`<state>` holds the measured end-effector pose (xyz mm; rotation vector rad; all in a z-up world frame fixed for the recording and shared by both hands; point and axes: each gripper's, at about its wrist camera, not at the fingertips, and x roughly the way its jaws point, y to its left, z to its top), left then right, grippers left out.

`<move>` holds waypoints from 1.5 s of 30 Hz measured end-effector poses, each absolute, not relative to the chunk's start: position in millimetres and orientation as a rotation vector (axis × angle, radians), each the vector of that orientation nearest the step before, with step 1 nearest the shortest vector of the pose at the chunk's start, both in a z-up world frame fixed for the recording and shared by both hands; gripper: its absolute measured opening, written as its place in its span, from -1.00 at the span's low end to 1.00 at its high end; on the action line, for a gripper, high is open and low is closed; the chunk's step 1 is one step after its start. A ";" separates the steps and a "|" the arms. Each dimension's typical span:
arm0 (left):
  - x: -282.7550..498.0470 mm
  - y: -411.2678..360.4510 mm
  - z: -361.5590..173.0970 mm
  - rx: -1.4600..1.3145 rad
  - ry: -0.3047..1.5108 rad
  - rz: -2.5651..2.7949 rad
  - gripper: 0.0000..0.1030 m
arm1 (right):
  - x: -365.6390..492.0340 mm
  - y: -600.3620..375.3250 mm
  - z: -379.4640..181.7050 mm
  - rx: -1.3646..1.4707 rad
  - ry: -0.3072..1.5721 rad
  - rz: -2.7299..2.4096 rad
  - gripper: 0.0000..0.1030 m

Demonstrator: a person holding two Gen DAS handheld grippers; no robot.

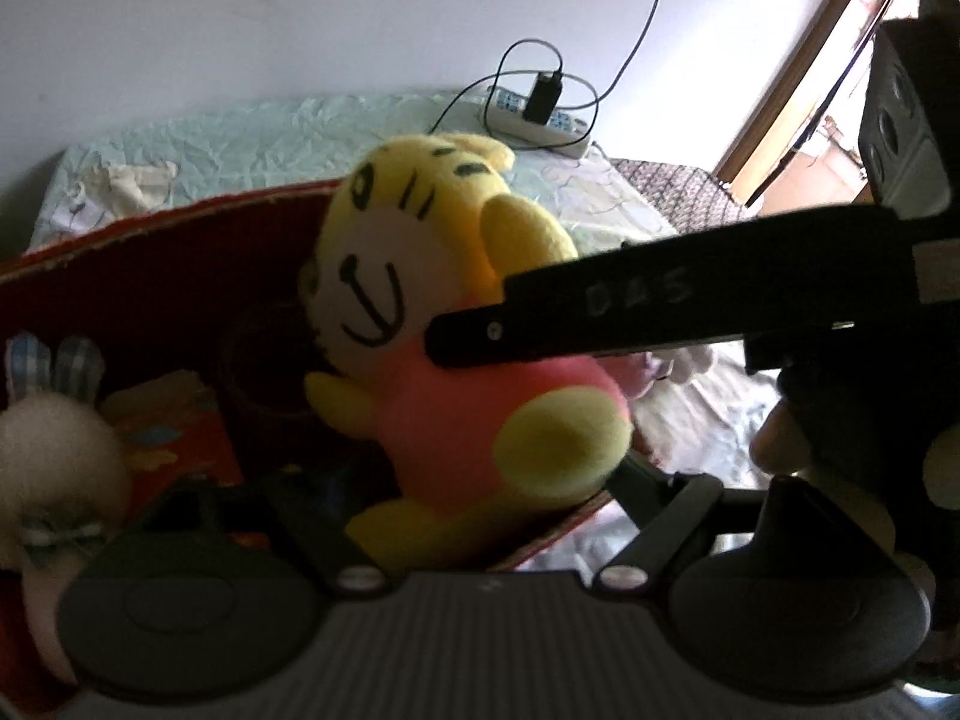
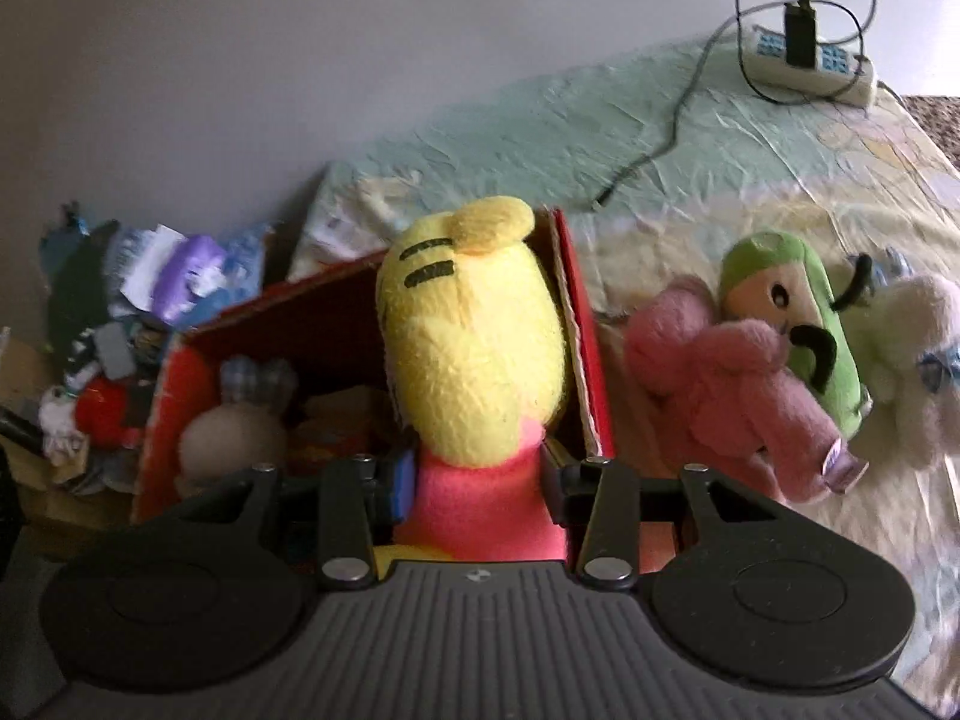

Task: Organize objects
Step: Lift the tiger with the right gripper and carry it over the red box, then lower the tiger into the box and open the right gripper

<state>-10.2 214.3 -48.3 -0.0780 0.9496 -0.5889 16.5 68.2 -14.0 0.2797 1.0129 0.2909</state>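
Note:
A yellow tiger plush in a pink shirt [image 2: 474,354] is held upright over the red cardboard box [image 2: 594,360]. My right gripper [image 2: 480,480] is shut on its pink body, seen from behind. In the left wrist view the same plush [image 1: 456,324] faces me over the box [image 1: 150,276], and a right gripper finger [image 1: 600,312] crosses its chest. My left gripper's fingertips are out of sight, close to the box's near edge. A white bunny plush [image 2: 234,432] lies in the box and shows in the left wrist view [image 1: 54,456].
A pink plush [image 2: 738,384], a green plush [image 2: 798,312] and a white plush [image 2: 912,360] lie on the bedsheet right of the box. A power strip with cables [image 2: 810,66] lies by the wall. A heap of clutter [image 2: 120,312] sits left of the box.

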 end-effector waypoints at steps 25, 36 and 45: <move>-7.8 211.7 -59.1 -0.174 0.983 -0.604 0.43 | 33.9 65.3 -5.9 0.240 0.863 0.321 -0.36; -6.9 204.8 -59.7 -0.170 1.001 -0.591 0.41 | 27.5 50.6 -13.7 0.283 0.844 0.347 -0.34; -26.0 219.9 -36.4 -0.211 0.905 -0.610 0.64 | 19.0 44.1 -10.3 0.300 0.840 0.366 -0.24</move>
